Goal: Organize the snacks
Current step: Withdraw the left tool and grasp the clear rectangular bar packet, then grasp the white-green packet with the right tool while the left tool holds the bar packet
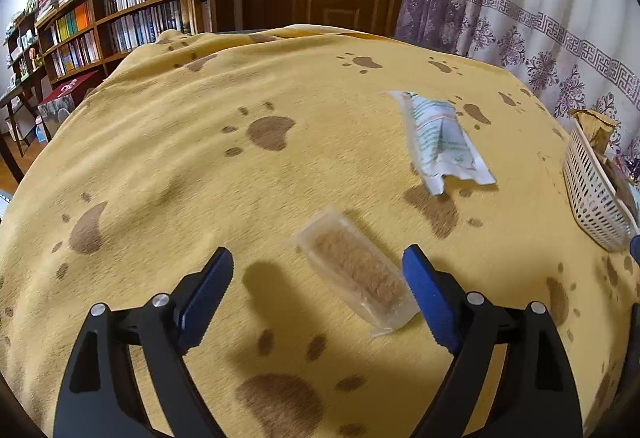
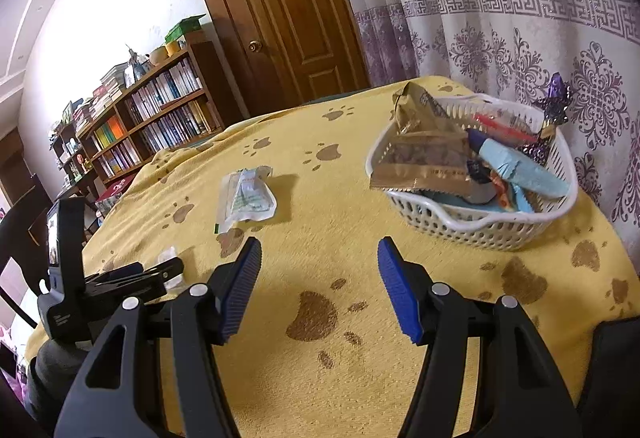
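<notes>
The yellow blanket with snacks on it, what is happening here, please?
A person holds tongs in each hand and is sorting snacks into a white basket, which already holds several packets. The left tongs stand open around a clear packet with a brown bar, not yet gripping it. A white and green packet lies further away on the blanket. The right tongs are open and empty.

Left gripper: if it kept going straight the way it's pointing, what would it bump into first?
Most likely the clear snack packet lying on the yellow cloth. It sits between the open fingers of the left gripper, nearer the right one. Depth is hard to judge, so it might meet the cloth beside it.
</notes>
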A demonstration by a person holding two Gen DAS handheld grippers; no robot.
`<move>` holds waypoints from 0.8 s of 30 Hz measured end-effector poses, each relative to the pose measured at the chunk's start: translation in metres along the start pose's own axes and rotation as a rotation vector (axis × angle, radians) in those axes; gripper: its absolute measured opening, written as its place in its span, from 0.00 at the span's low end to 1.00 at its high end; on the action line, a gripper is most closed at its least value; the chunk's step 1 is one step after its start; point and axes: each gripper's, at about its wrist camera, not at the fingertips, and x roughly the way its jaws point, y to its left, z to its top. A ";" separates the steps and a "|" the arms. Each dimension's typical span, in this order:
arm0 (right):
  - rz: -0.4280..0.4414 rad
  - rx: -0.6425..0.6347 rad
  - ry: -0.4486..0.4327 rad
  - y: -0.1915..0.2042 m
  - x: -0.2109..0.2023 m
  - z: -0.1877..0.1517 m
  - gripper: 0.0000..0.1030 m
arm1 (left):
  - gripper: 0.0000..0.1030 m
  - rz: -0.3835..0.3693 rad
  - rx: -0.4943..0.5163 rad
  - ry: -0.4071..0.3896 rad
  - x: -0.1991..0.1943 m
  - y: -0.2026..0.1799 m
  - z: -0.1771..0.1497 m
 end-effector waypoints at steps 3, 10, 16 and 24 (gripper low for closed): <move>0.007 -0.004 0.009 0.003 0.003 -0.002 0.61 | 0.84 0.004 0.006 0.003 -0.005 0.004 -0.005; 0.018 -0.019 0.023 0.010 0.006 -0.004 0.61 | 0.84 0.001 -0.002 0.015 -0.006 0.006 -0.007; 0.018 -0.043 0.039 0.018 0.011 -0.006 0.60 | 0.82 -0.007 -0.014 0.043 0.005 0.002 0.000; 0.020 -0.071 0.088 0.029 0.032 -0.006 0.61 | 0.34 0.003 0.005 0.024 0.005 0.005 -0.001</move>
